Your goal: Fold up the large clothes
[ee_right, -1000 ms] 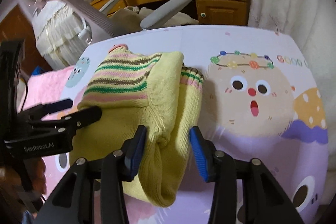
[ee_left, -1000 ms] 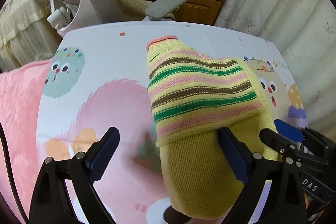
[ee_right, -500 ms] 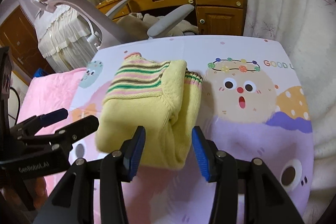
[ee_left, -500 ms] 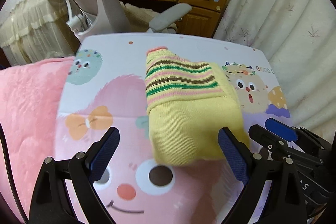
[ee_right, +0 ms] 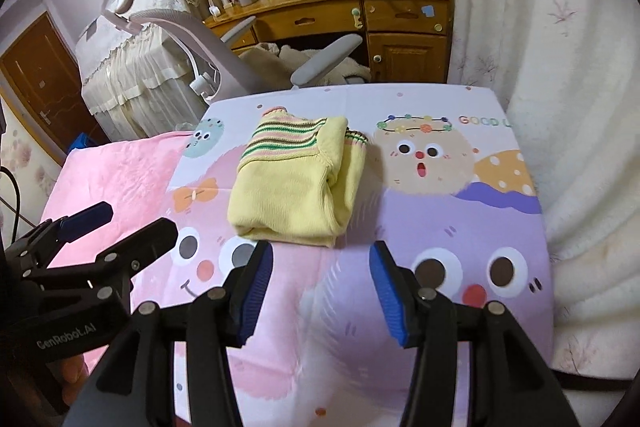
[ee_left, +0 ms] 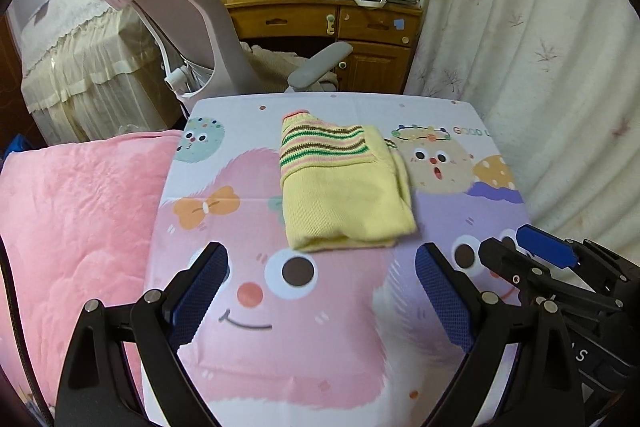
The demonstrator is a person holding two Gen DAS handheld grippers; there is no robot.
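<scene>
- Left wrist view: the left gripper [ee_left: 322, 281] hung with jaws wide apart and nothing between them; the folded yellow sweater [ee_left: 344, 187] lay on the cartoon-print sheet [ee_left: 280, 347], beyond its fingertips.
- Right wrist view: the right gripper [ee_right: 320, 279], jaws just widening and empty, hovered short of the sweater's near edge.

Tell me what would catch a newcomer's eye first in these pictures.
First, the folded yellow sweater with its striped band, lying on the cartoon mat just beyond both grippers. The left gripper and right gripper stand open above the mat with nothing between their blue pads. Left of the mat spreads a pink blanket, and behind it stand a chair and a desk.
</scene>
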